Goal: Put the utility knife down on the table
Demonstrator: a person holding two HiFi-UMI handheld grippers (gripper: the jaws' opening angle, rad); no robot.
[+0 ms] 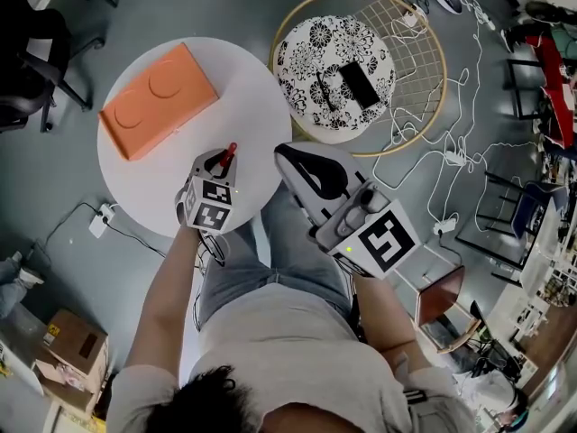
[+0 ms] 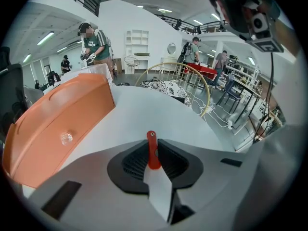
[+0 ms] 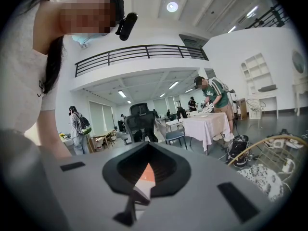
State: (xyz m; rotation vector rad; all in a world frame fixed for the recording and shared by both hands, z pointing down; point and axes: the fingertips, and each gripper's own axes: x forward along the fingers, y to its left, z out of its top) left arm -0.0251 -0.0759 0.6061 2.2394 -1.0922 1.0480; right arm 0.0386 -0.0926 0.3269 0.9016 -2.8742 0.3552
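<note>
Clamping the utility knife [image 2: 153, 154] between its two fingers, the left gripper [image 1: 219, 162] is over the part of the white round table [image 1: 243, 97] that is close to the edge nearest to the person. The knife is red. Its end sticks out past the fingertips and points toward the middle of the table. From these views I cannot tell whether the knife touches the table top.

An orange box [image 1: 158, 99] lies on the far left part of the table, well apart from the knife, and its long side runs along that edge.

The right gripper [image 3: 145, 174] is off the table, just beside its right edge and over the person's lap [image 1: 288, 260]. Its fingers are pressed together and it looks up into the room, away from the table.

On the floor, to the right of the table, there is a round cushion [image 1: 315, 52] with a black and white flower pattern. A flat black thing [image 1: 359, 84] lies on top of it. The cushion sits inside a gold wire ring [image 1: 431, 106]. White cables [image 1: 455, 165] run over the grey floor near the ring.
</note>
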